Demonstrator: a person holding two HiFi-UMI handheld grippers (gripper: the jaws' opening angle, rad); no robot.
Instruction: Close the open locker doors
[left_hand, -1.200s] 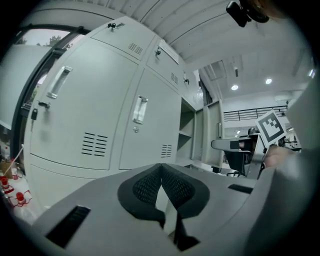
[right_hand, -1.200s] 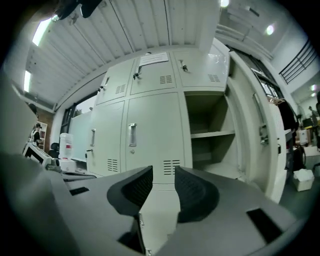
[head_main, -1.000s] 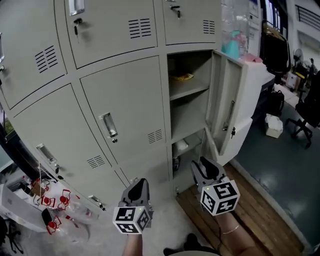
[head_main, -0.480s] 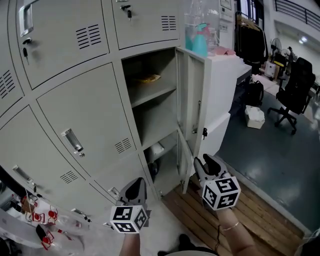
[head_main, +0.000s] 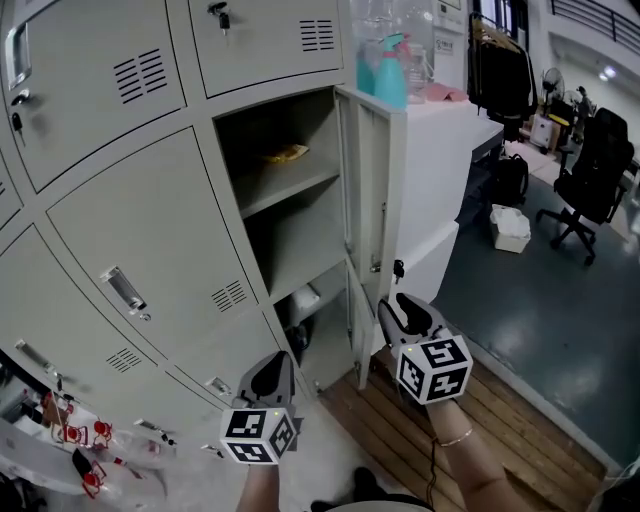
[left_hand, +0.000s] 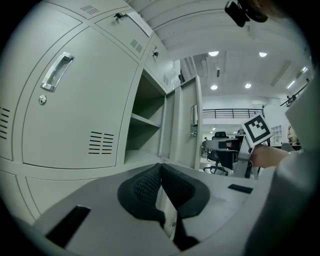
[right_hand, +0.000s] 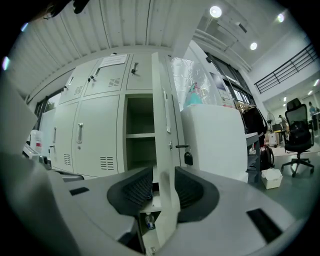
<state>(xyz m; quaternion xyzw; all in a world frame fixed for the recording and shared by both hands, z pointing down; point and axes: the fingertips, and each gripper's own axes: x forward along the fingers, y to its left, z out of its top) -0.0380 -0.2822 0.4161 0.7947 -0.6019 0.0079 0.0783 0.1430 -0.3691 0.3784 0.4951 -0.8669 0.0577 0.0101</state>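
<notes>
The grey lockers have two doors standing open at their right end. The tall upper door (head_main: 368, 170) (right_hand: 161, 100) shows a shelf with a yellow thing (head_main: 285, 154) on it. Below it is the short lower door (head_main: 358, 322). A padlock (head_main: 398, 270) (right_hand: 188, 158) hangs on the upper door's outer face. My right gripper (head_main: 398, 303) (right_hand: 160, 181) is open, just right of the lower door's free edge; the door's edge lines up with the gap between the pads. My left gripper (head_main: 275, 362) (left_hand: 160, 167) is shut and empty, low before the closed lockers, left of the open compartment.
A white counter (head_main: 450, 160) with a teal spray bottle (head_main: 390, 80) stands right behind the open doors. Wooden planks (head_main: 500, 440) lie under my right arm. A white box (head_main: 510, 228) and a black office chair (head_main: 590, 170) stand farther right. Red-and-white items (head_main: 70, 435) lie bottom left.
The open doors have slid left and nearer in the head view. My right gripper has come up close to the lower door's edge. The left gripper stays low and shut.
</notes>
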